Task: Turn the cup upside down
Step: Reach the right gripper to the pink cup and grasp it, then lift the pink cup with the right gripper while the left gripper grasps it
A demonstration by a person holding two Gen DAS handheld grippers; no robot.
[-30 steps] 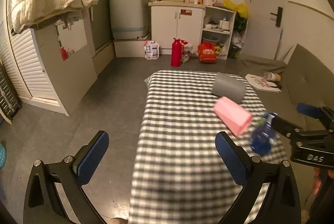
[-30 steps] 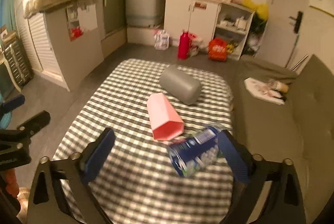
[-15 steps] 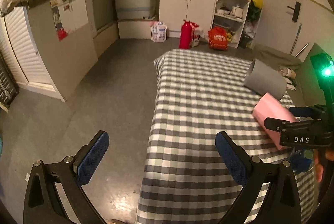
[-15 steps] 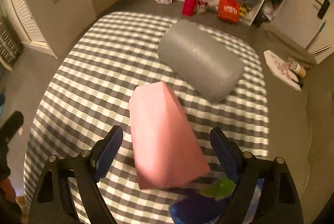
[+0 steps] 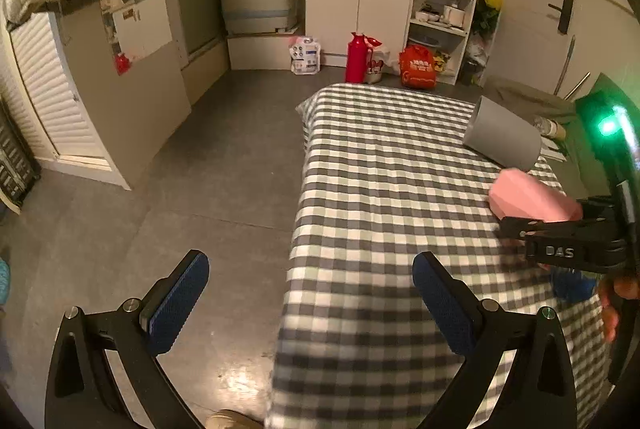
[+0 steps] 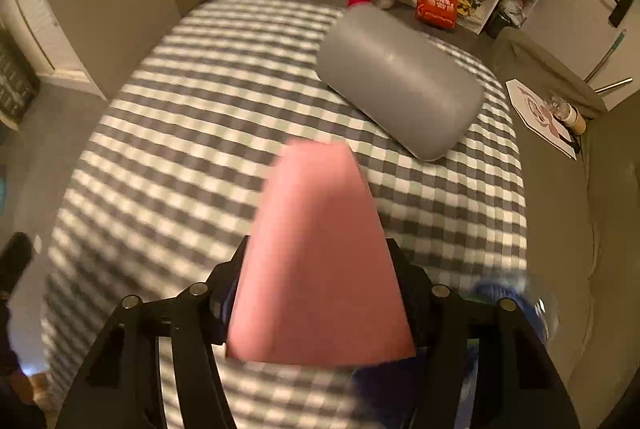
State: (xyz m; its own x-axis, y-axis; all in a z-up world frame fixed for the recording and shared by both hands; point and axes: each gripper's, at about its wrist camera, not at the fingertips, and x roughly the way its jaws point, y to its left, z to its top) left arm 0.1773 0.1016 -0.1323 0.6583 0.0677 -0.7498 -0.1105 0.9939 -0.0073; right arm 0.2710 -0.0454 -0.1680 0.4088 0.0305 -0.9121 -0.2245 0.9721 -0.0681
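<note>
From the left wrist, the left gripper point(image 5: 310, 305) hangs spread and empty at the checked worktop's point(image 5: 380, 165) edge; the pink cup point(image 5: 528, 197) lies sideways beside the right gripper point(image 5: 520, 225).

From the right wrist, the right gripper point(image 6: 320, 293) clamps the cup point(image 6: 320, 253), long axis pointing away towards the grey cylinder point(image 6: 400, 81). Its rim is blurred; a blue bottle point(image 6: 516, 293) is partly hidden.

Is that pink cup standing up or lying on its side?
On its side: the pink faceted cup lies lengthwise between the right tool's fingers, above the checked tablecloth.
</note>
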